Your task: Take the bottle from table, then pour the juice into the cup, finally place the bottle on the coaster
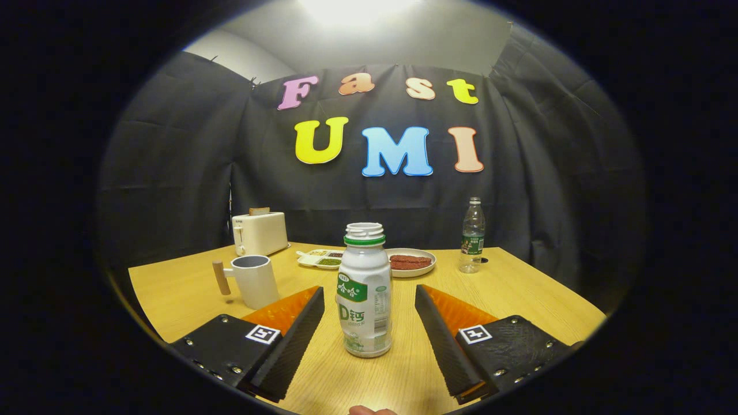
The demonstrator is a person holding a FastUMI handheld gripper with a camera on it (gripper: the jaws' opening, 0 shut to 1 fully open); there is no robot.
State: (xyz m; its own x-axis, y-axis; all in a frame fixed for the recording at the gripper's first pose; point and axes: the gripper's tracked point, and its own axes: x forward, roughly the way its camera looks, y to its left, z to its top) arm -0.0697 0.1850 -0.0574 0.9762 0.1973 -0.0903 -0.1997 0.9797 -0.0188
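Black cloth is hanging behind a pale wooden bench (519, 300) that is carrying everything in play. Standing upright near the front of it is a white plastic bottle with a green collar and an uncapped neck (364, 291), its long axis running vertical. The claw (369, 308) is sitting released, its two black ribbed fingers (300, 340) spreading wide to either side of the bottle, with bench showing in the gap on each side, so neither finger is touching it. The bottle is sitting squarely between the fingers, roughly level with their tips, and that centring is the relation the coming grasp is hinging on: the fingers appear to need only to close straight inward on the bottle's body, below the green collar, while the bottle keeps standing upright.

Beyond the left finger, a white cup with a wooden handle (252, 281) is standing close by, probably the pouring target. Farther back are resting a cream toaster (259, 232), a white divided dish (321, 259), a round plate with red-brown food (410, 262) and a clear water bottle (473, 236). I cannot make out a coaster with any certainty.
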